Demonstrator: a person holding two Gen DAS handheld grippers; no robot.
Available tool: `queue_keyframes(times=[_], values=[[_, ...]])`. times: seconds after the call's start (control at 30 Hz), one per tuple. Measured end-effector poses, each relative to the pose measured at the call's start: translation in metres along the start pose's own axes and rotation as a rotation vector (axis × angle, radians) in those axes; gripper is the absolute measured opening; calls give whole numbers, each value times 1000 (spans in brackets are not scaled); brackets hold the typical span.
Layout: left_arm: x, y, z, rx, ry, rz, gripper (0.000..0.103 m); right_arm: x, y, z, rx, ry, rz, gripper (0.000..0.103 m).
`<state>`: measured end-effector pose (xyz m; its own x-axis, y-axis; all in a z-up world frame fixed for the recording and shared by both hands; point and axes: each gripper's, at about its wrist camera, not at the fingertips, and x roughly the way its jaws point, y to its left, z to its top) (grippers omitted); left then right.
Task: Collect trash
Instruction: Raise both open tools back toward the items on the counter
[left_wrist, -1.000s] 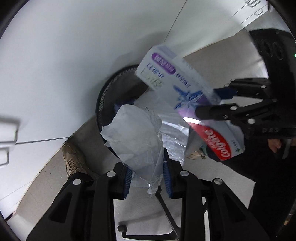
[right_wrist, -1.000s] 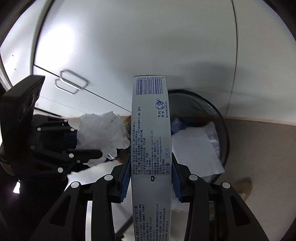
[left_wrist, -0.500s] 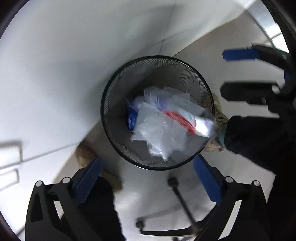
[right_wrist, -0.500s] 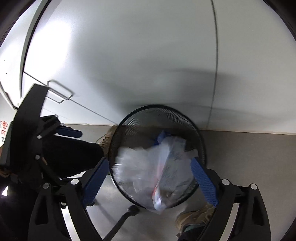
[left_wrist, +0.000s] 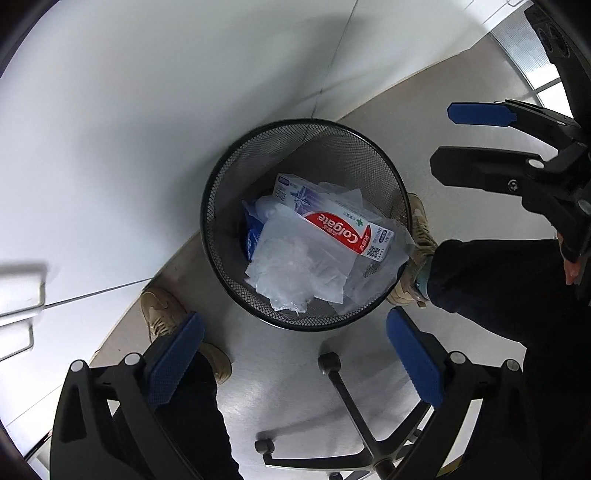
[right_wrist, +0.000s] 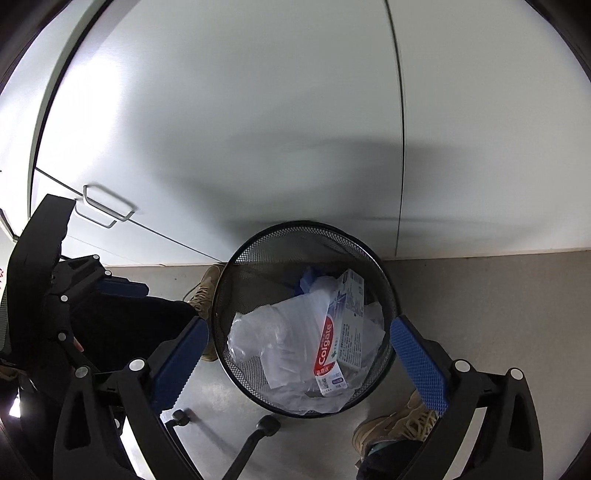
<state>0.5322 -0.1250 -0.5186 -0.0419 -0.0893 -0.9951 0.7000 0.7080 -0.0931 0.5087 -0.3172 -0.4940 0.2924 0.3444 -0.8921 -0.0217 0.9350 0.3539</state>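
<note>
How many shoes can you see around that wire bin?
2. One tan shoe stands on the floor at the lower left of the mesh bin in the left wrist view; the other shoe presses close against the bin's right side, partly hidden by a dark trouser leg.

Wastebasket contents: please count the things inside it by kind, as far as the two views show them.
Toothpaste box: 1
Clear plastic wrap or bags, crumpled and overlapping, cannot be separated: at least 1
Blue item, mostly hidden: 1
Total in the wastebasket: at least 3
</note>
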Motion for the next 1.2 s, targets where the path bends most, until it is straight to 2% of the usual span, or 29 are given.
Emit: queue_keyframes(times=[0.17, 0.23, 0.33, 0.4, 0.53, 0.63, 0.7, 0.77, 0.93, 1.2], values=[[-37, -4, -4, 3, -67, 10, 98, -28, 13, 8, -19, -42, 3, 100], [-59, -4, -5, -24, -94, 13, 98, -49, 20, 13, -45, -74, -19, 100], [-108, -7, -7, -66, -164, 4, 98, -86, 29, 23, -69, -127, -14, 100], [-142, -15, -10, -50, -222, 5, 99, -113, 36, 28, -95, -167, -19, 100], [-196, -30, -16, 29, -306, 57, 99, -169, 52, 37, -130, -231, -41, 100], [-226, -30, -19, 39, -354, 54, 99, -204, 64, 44, -140, -279, -25, 100], [-249, -31, -22, 64, -401, 114, 99, -230, 72, 49, -165, -317, -24, 100], [-267, -33, -26, 76, -437, 137, 99, -253, 83, 54, -197, -356, -44, 100], [-309, -31, -33, 67, -521, 160, 99, -295, 98, 67, -221, -428, -33, 99], [-366, -19, -60, 12, -627, 250, 99, -346, 135, 74, -323, -538, -92, 100]])
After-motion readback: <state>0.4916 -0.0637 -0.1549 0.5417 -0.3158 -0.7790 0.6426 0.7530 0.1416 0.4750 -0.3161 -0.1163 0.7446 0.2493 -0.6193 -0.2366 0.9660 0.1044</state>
